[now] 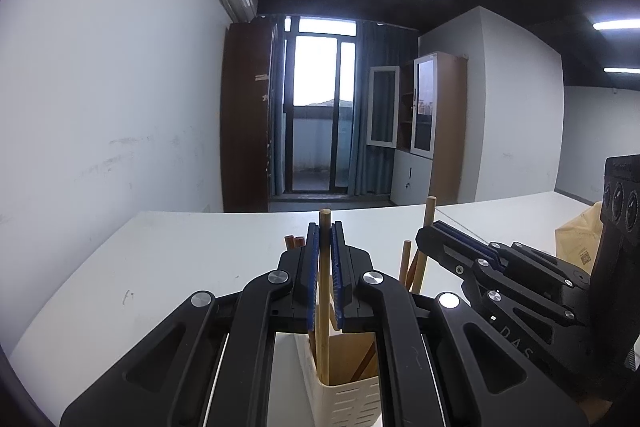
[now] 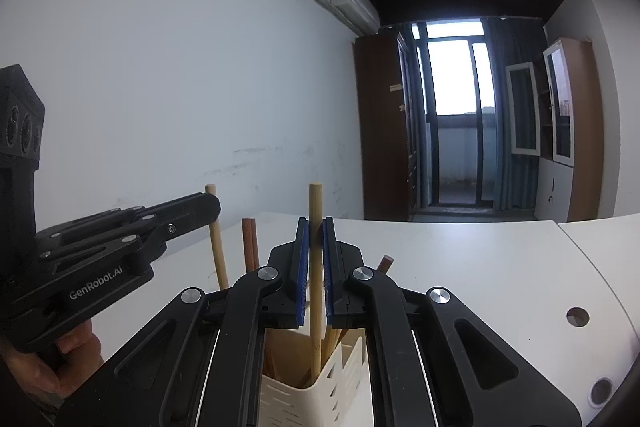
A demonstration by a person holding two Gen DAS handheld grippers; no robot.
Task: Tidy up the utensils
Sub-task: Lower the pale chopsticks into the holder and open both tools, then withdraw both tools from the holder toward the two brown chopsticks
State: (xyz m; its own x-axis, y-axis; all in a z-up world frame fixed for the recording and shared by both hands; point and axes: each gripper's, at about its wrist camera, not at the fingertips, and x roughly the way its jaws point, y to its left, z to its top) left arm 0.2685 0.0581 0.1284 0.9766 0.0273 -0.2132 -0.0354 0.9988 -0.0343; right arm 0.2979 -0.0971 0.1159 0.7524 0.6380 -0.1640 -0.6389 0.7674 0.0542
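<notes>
A cream slotted utensil holder (image 1: 352, 393) stands on the white table just below both grippers; it also shows in the right wrist view (image 2: 316, 399). Several wooden sticks stand in it. My left gripper (image 1: 325, 227) is shut on a light wooden stick (image 1: 325, 267) that reaches down into the holder. My right gripper (image 2: 315, 223) is shut on another light wooden stick (image 2: 315, 247), also standing in the holder. The right gripper shows in the left view (image 1: 436, 227) beside its stick (image 1: 428, 223). The left gripper shows in the right view (image 2: 212, 205). Darker sticks (image 2: 250, 243) lean in the holder.
The white table (image 1: 160, 267) stretches ahead to a white wall (image 1: 100, 107). A brown paper bag (image 1: 576, 239) stands at the right. Round cable holes (image 2: 577, 317) sit in the table's right part. Cabinets and a balcony door stand far behind.
</notes>
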